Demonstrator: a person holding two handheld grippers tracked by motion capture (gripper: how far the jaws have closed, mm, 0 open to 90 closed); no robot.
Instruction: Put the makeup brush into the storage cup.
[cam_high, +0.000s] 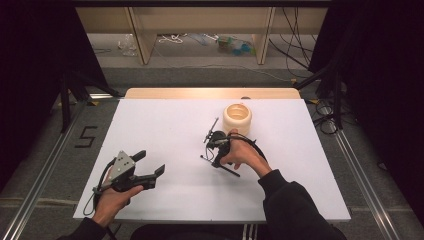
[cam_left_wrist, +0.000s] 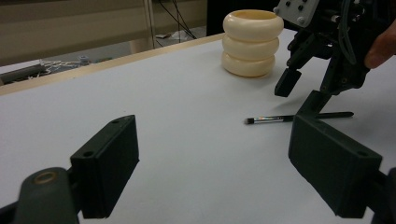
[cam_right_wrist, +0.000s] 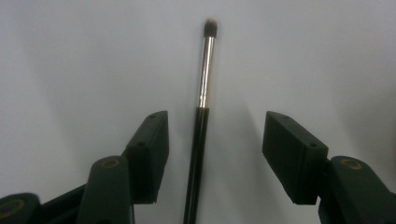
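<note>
Just beyond the right gripper (cam_high: 216, 150), on the white table top (cam_high: 165, 130), stands a cream holder shaped like three stacked rings (cam_high: 237, 118), well clear of its jaws (nothing lies between the jaws and the thing under them). The left gripper (cam_high: 150, 170) rests apart on the near side of the table, its jaws spread wide with only bare table between them.

From the high view, the hand on the right gripper covers much of it, and the jaw tips are hard to make out there. In the right gripper view the lower end of the handle is cut off at the picture's bottom edge.

Between the right gripper's half-open jaws, untouched by either pad, lies a slim makeup brush with black handle, silver ferrule and small dark tuft (cam_right_wrist: 201, 116), flat on the table, tuft pointing away from the gripper.
</note>
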